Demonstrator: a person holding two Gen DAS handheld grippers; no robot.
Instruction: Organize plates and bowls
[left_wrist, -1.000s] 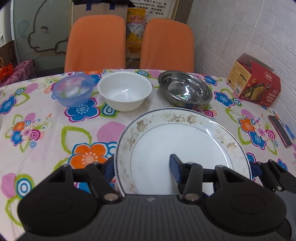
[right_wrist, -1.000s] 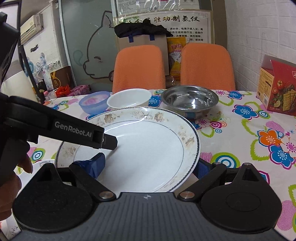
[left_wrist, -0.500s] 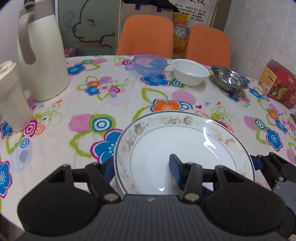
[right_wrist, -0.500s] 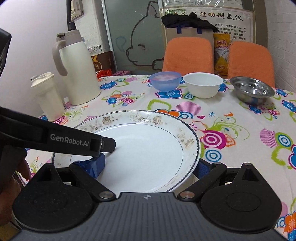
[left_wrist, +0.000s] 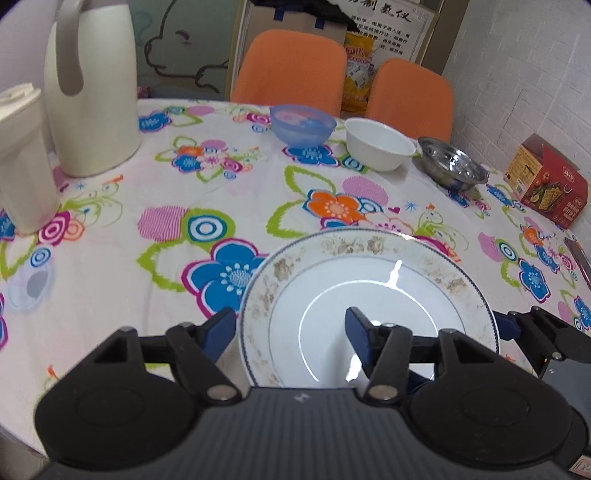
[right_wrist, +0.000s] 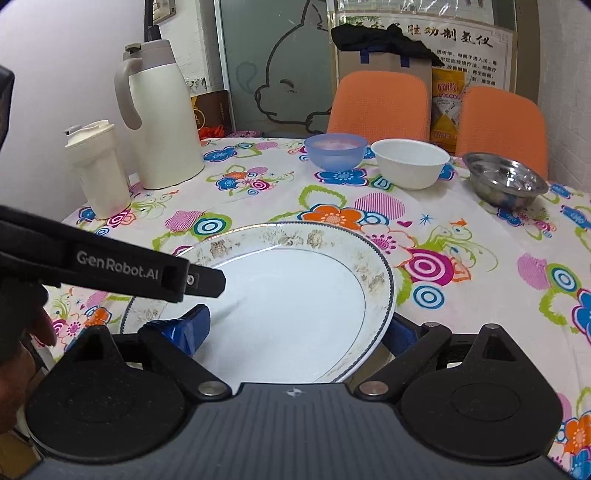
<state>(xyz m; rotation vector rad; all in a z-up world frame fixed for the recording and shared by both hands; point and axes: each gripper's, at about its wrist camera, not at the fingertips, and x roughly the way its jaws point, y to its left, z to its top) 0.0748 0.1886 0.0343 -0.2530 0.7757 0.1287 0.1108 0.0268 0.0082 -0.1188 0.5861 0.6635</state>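
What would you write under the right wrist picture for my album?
Two grippers hold a big plate over the flowery tablecloth, with three bowls waiting near the orange chairs.

The plate (left_wrist: 369, 280) looks like glossy glazed ceramic. One bowl (right_wrist: 504, 179) is shiny metal, another (right_wrist: 334, 151) translucent blue plastic. Printed cloth (left_wrist: 184, 229) covers the table.

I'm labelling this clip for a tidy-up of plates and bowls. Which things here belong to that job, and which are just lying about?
Part of the job:
plate, held by both the left gripper and right gripper
blue bowl
white bowl
steel bowl

Just lying about:
thermos jug
lidded cup
snack box
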